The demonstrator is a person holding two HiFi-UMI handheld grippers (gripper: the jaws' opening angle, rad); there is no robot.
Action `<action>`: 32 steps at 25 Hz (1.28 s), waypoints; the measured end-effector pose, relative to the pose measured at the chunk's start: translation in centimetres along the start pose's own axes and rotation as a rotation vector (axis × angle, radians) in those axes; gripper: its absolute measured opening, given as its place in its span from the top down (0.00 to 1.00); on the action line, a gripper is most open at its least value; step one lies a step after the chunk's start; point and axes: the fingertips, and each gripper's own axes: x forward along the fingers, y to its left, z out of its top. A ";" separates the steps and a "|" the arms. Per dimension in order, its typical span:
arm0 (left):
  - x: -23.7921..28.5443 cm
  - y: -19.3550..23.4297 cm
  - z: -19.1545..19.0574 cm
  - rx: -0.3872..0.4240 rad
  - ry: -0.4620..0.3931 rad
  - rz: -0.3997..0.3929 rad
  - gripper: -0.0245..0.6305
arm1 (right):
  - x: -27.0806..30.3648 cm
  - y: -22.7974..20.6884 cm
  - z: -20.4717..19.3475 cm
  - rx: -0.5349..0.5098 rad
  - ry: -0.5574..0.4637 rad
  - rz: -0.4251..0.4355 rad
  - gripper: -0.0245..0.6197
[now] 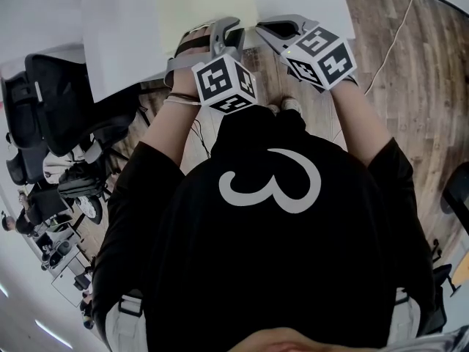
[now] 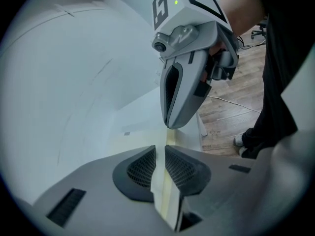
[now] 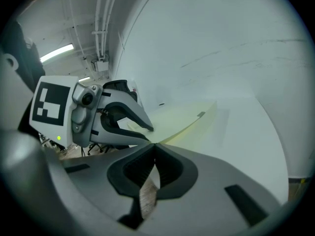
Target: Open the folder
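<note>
Here the folder (image 1: 207, 4) lies pale yellow at the top centre of the head view, on the white surface (image 1: 117, 50), its near edge at the surface's rim, where both tools meet it. The left tool (image 2: 160, 154) is clamped on that edge: in its own view a thin pale sheet stands edge-on between the ribbed pads (image 2: 140, 168), which press on it. The right tool (image 3: 155, 145) is closed too, its tips pinched on the folder's edge, with the yellow cover fanning away towards the right of its view. Whether either grips one leaf alone or both leaves together I cannot tell.

To open it well, I judge that one tool should hold only the top cover while the other holds or pins the lower leaf. If both leaves sit in one pinch, the folder will lift whole rather than part. The cover should swing up and over about its fold in a slow arc, since thin card will likely buckle or slip under a hard tug.

Both forearms (image 1: 172, 127) reach from mid-frame to the top centre, close side by side. The tools are just beside each other and tilted downward, with the marker cubes (image 1: 223, 85) facing the camera
</note>
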 end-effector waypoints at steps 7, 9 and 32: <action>-0.3 0.4 0.0 -0.043 -0.010 -0.021 0.88 | 0.3 -0.2 0.4 0.002 -0.019 -0.015 0.92; -0.5 0.4 0.1 -0.058 -0.014 -0.031 0.89 | 0.5 -0.2 0.6 0.004 -0.026 -0.016 0.92; -1.2 1.4 0.3 -0.132 -0.023 -0.026 0.92 | 2.2 -1.1 0.7 -0.045 -0.047 -0.047 0.93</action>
